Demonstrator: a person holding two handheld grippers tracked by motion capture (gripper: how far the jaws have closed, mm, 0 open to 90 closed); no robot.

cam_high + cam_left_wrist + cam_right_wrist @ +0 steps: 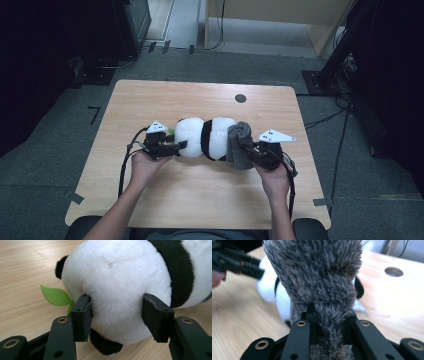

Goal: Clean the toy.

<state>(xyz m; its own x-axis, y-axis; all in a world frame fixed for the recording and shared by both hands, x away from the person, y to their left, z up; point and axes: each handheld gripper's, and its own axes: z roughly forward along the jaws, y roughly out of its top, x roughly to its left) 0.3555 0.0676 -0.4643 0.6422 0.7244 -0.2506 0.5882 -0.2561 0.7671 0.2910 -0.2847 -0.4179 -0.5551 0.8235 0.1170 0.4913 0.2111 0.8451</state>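
A black-and-white panda plush [205,137] lies on its side in the middle of the wooden table [150,100]. My left gripper [181,146] holds its white left end; in the left gripper view the jaws press into the round white plush [117,277] from both sides, around my left gripper [118,315]. A green felt leaf [56,296] sticks out beside the left jaw. A grey fuzzy fabric piece [240,145] covers the panda's right end. My right gripper [329,315] is shut on a fold of this grey fabric [319,272], with the panda [268,287] behind it.
A round dark hole [240,98] sits in the table near its far edge, also in the right gripper view as the hole [393,271]. Cables trail from both grippers toward the person. Dark equipment and cables stand on the floor around the table.
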